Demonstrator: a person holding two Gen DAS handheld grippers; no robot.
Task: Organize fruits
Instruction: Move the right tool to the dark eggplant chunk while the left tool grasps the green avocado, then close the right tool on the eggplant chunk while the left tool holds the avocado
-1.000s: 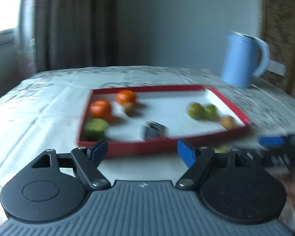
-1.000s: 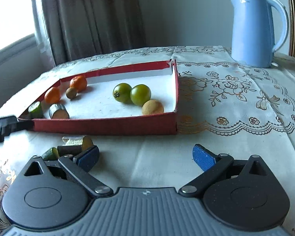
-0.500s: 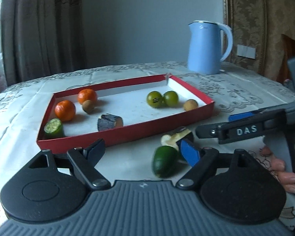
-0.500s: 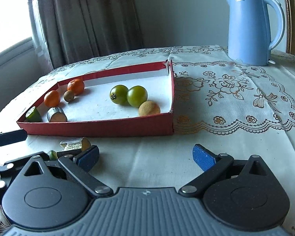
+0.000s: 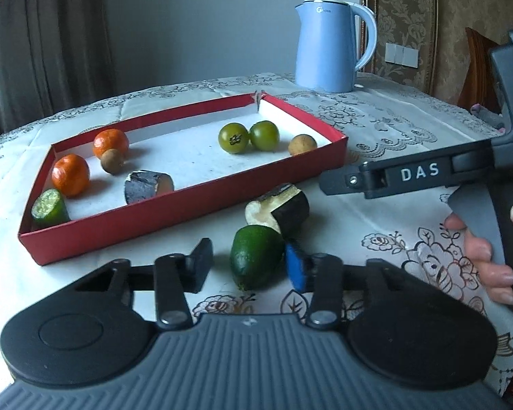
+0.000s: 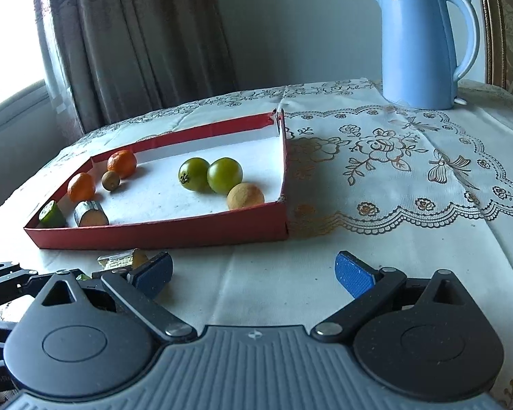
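A dark green cucumber piece [image 5: 256, 256] lies on the tablecloth in front of the red tray [image 5: 188, 218]. My left gripper [image 5: 249, 266] is closing around it: the blue right pad [image 5: 296, 268] touches it, while the left finger stands a little apart. A cut eggplant piece [image 5: 284, 210] leans against the cucumber's far end. Inside the tray are two oranges [image 5: 70, 175], two green tomatoes [image 5: 233, 137], two small brown fruits, a cucumber stub [image 5: 48, 206] and an eggplant chunk [image 5: 147, 186]. My right gripper [image 6: 253, 270] is open and holds nothing, its left finger beside the eggplant piece [image 6: 119, 259].
A blue kettle [image 5: 328, 44] stands on the lace tablecloth behind the tray, to the right. A hand [image 5: 482, 253] holds the right gripper's handle at the right of the left wrist view. Curtains and a window lie beyond the table's far left edge.
The left wrist view swung right and sank from the tray to the cucumber piece, and its jaws narrowed around the piece. The right gripper kept still and open.
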